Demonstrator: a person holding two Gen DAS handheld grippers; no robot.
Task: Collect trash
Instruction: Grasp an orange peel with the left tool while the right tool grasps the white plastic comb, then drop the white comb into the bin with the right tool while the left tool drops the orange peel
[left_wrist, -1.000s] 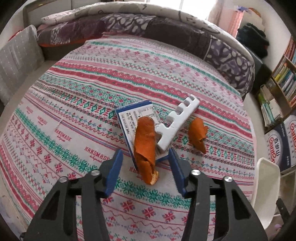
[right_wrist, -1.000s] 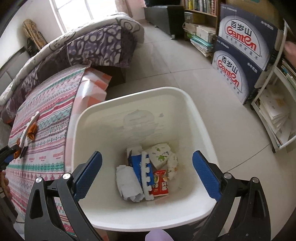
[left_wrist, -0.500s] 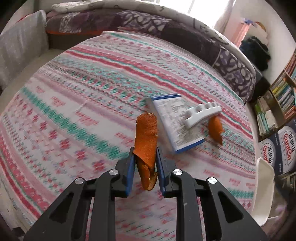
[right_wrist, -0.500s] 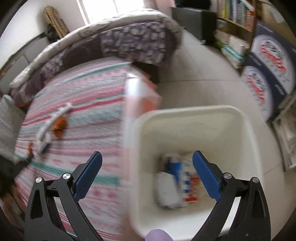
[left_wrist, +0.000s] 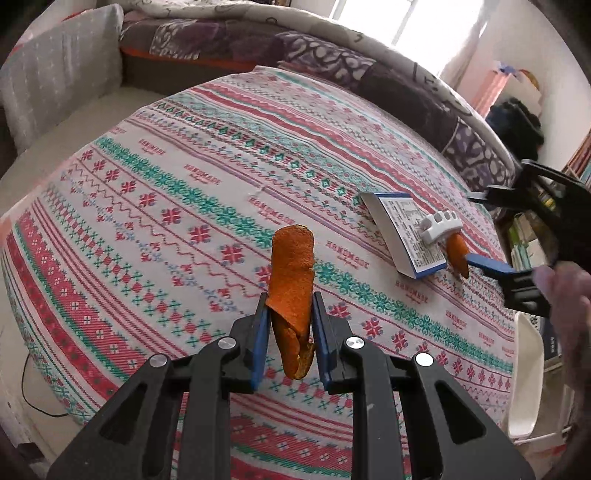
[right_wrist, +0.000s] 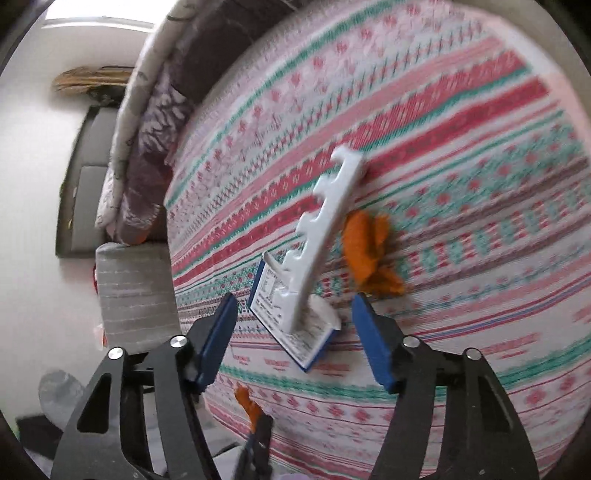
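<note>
My left gripper (left_wrist: 290, 339) is shut on a curled orange peel (left_wrist: 291, 284) and holds it above the patterned bedspread (left_wrist: 184, 192). My right gripper (right_wrist: 295, 325) is open just over a blue-and-white flat box (right_wrist: 291, 328) with a white plastic comb-like strip (right_wrist: 325, 221) lying across it. A second orange peel (right_wrist: 369, 254) lies beside the strip. In the left wrist view the box (left_wrist: 406, 229), strip (left_wrist: 441, 225) and second peel (left_wrist: 458, 254) lie at the right, with my right gripper (left_wrist: 517, 236) open over them.
A white trash bin's rim (left_wrist: 524, 373) stands off the bed's right edge. A rolled purple quilt (left_wrist: 332, 59) lines the far side and a grey pillow (left_wrist: 55, 77) lies at the far left. Bookshelves (left_wrist: 580, 162) stand at the right.
My left gripper closed on the orange peel and lifted it off the box. My right gripper swung from over the trash bin to the bed, above the box and strip.
</note>
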